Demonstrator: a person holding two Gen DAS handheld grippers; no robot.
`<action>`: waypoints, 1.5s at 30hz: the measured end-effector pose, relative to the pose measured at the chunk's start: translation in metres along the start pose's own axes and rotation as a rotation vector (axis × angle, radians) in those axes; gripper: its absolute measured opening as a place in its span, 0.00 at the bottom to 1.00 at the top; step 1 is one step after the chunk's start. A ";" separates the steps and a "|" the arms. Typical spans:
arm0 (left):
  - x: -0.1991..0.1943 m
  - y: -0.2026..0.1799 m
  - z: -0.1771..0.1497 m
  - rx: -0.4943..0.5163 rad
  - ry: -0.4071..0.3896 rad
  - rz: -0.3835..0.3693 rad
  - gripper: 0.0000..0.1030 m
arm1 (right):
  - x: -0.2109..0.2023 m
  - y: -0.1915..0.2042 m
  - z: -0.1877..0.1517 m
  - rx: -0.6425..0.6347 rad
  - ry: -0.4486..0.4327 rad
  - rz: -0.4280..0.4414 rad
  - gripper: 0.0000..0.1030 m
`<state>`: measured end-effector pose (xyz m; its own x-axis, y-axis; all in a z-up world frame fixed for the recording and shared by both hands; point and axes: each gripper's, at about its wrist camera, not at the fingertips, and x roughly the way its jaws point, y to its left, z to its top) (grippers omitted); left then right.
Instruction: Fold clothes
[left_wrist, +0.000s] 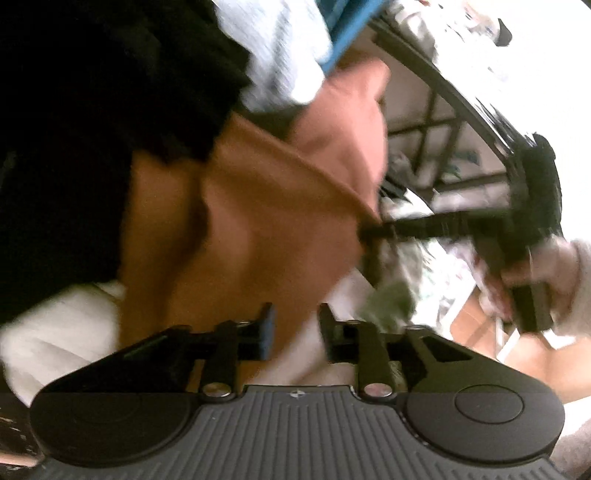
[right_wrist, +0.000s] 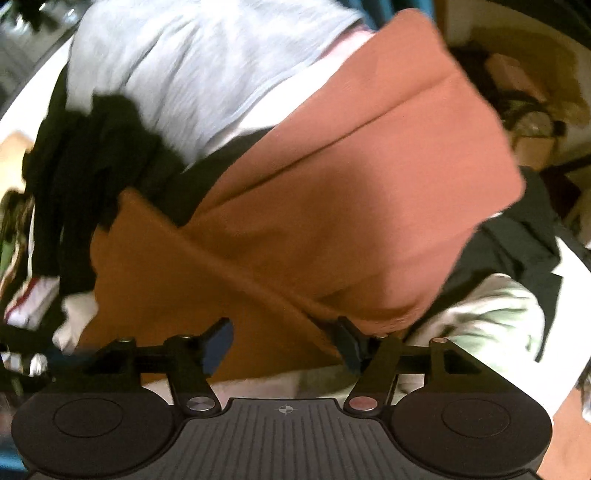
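Note:
A rust-orange garment (left_wrist: 258, 206) fills the middle of the left wrist view, folded over itself and blurred by motion. It also fills the right wrist view (right_wrist: 332, 192). My left gripper (left_wrist: 296, 325) is open just above the garment's near edge, with cloth showing between its fingers. My right gripper (right_wrist: 284, 343) is open with the orange cloth lying between and beyond its fingers. The right gripper also shows in the left wrist view (left_wrist: 373, 230), its tip at the garment's right corner, held by a hand (left_wrist: 546, 273).
A black garment (left_wrist: 92, 129) lies to the left and a light grey one (right_wrist: 192, 74) behind the orange one. White cloth (left_wrist: 55, 332) lies at the near left. A pale green garment (right_wrist: 491, 317) sits right. A dark metal frame (left_wrist: 436, 122) stands behind.

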<state>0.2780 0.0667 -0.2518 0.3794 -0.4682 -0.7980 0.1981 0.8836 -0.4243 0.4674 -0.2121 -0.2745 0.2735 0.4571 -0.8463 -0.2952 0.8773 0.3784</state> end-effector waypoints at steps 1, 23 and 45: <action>-0.003 0.002 0.004 -0.002 -0.021 0.018 0.54 | 0.002 0.002 -0.001 -0.015 0.007 0.000 0.20; 0.021 0.044 0.025 -0.111 -0.048 0.187 0.13 | 0.001 0.000 -0.045 -0.088 0.113 -0.024 0.04; -0.034 0.006 -0.001 -0.006 -0.105 0.076 0.04 | 0.028 0.044 0.017 -0.267 0.000 -0.019 0.13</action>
<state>0.2654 0.0880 -0.2273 0.4860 -0.3969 -0.7786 0.1601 0.9163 -0.3671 0.4778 -0.1581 -0.2749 0.2817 0.4408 -0.8523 -0.5209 0.8162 0.2500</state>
